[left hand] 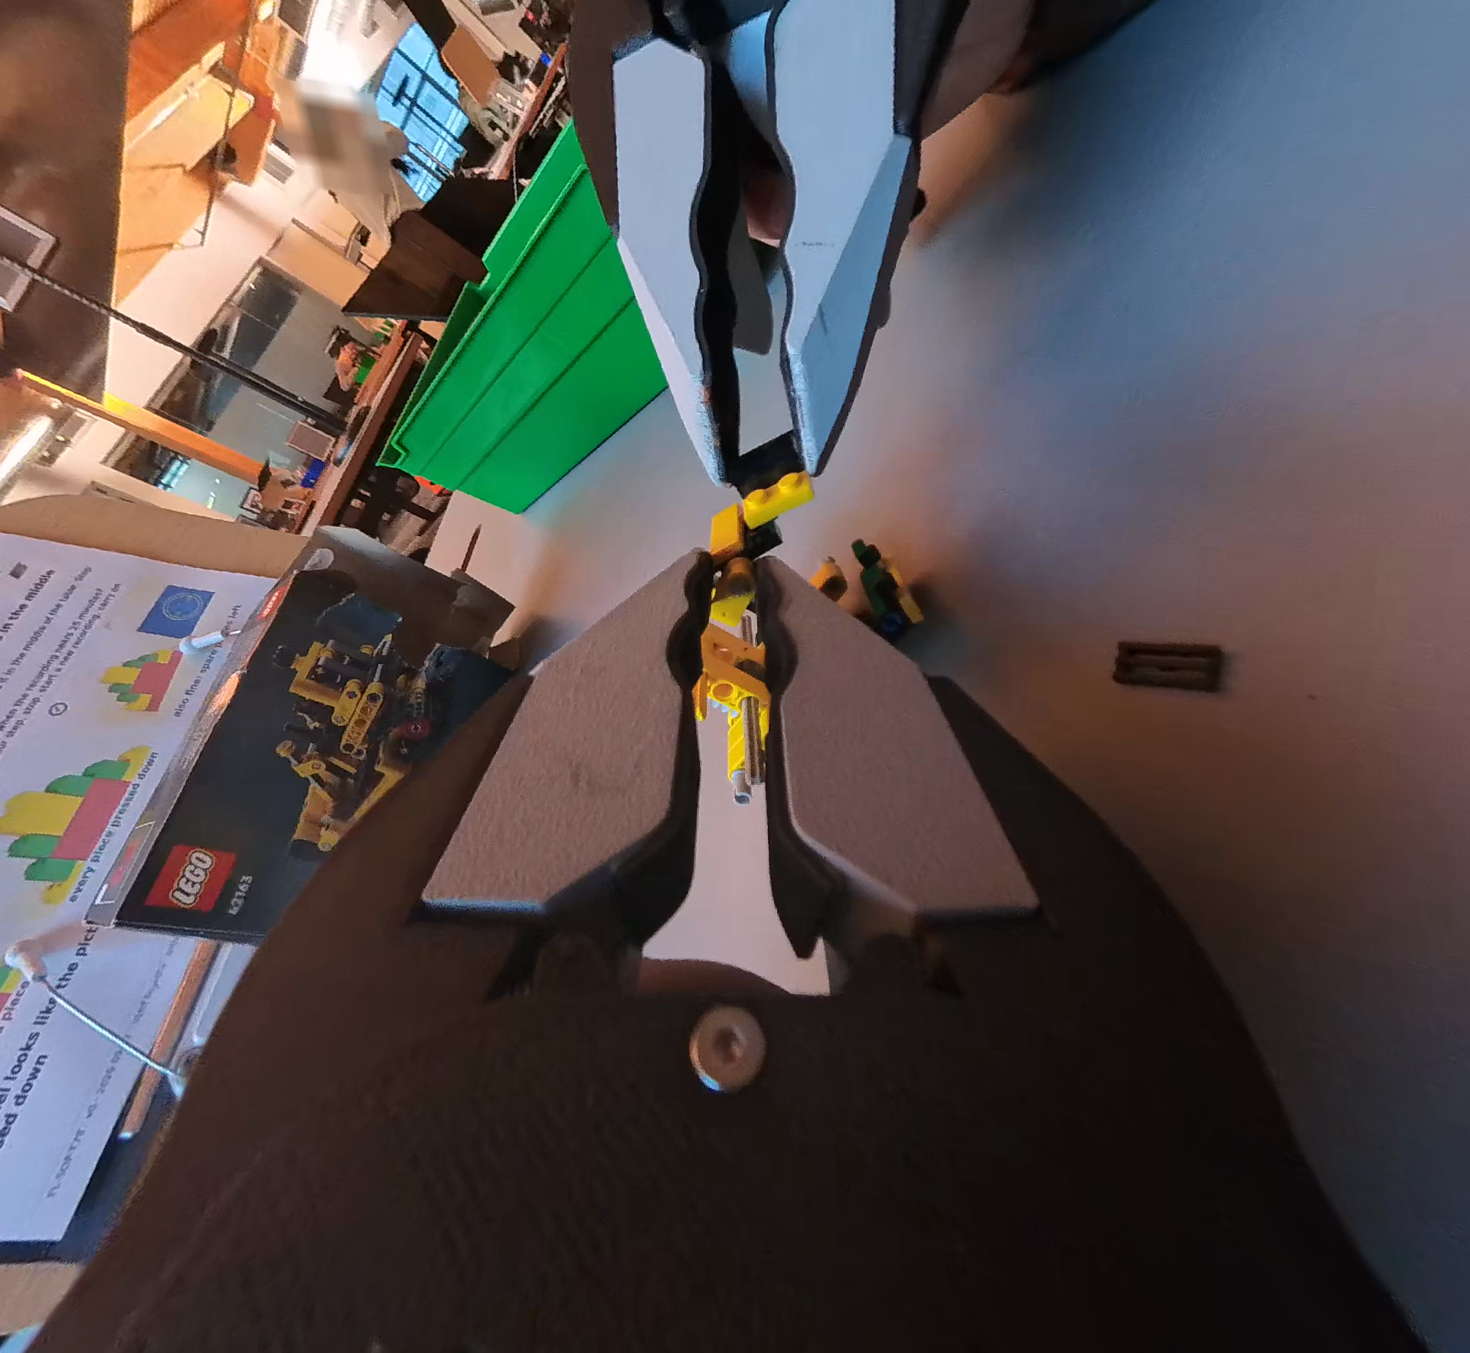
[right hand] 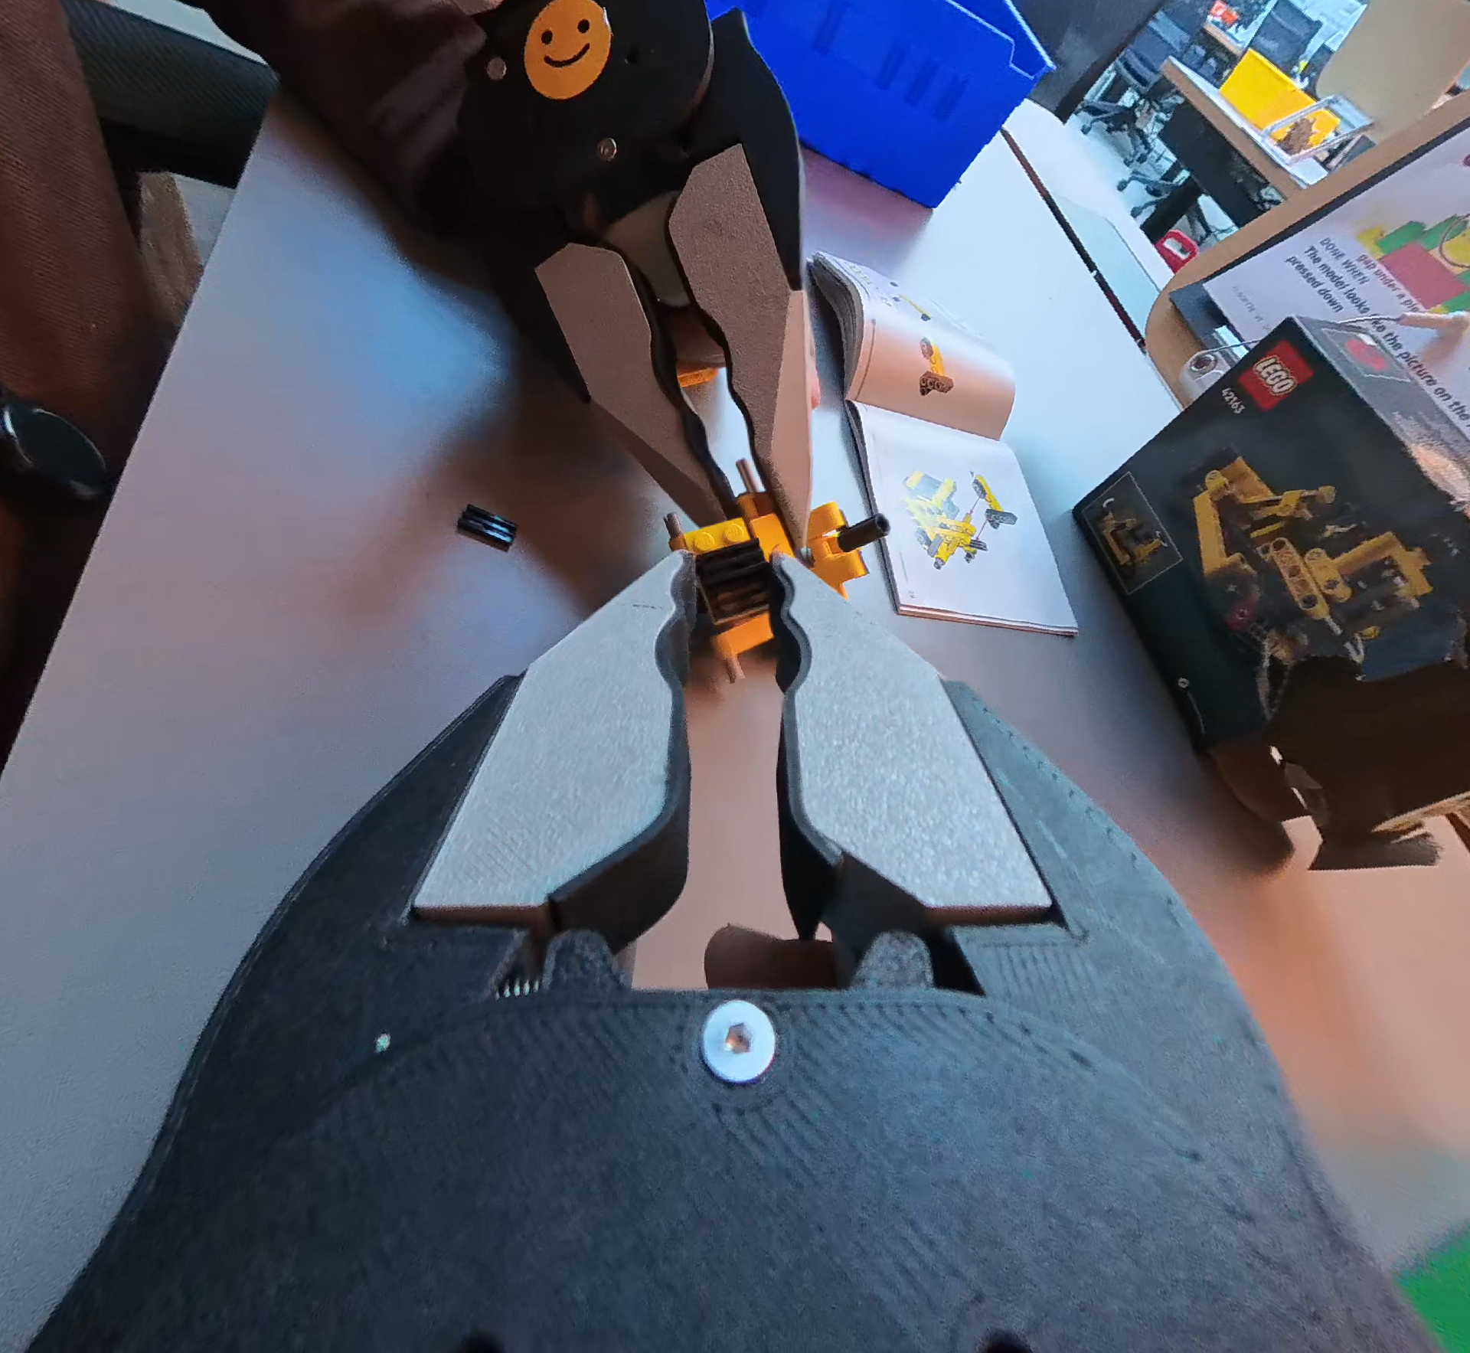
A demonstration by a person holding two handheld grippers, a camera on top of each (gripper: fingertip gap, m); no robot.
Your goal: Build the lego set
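Here, your left gripper [left hand: 730, 575] pinched on the yellow model [left hand: 736, 666] at frame centre, your right gripper [right hand: 730, 567] clamped on its black grille [right hand: 730, 576], loose black piece [right hand: 487, 522] at left.

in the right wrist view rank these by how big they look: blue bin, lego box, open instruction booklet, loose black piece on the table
1. lego box and blue bin: close in apparent size, and the box is nearer and both are cut off, so unranked.
2. open instruction booklet.
3. loose black piece, by far the smallest.

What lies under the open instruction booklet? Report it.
The instruction booklet lies flat on the grey table; only tabletop shows around it. Anything beneath its pages is covered.
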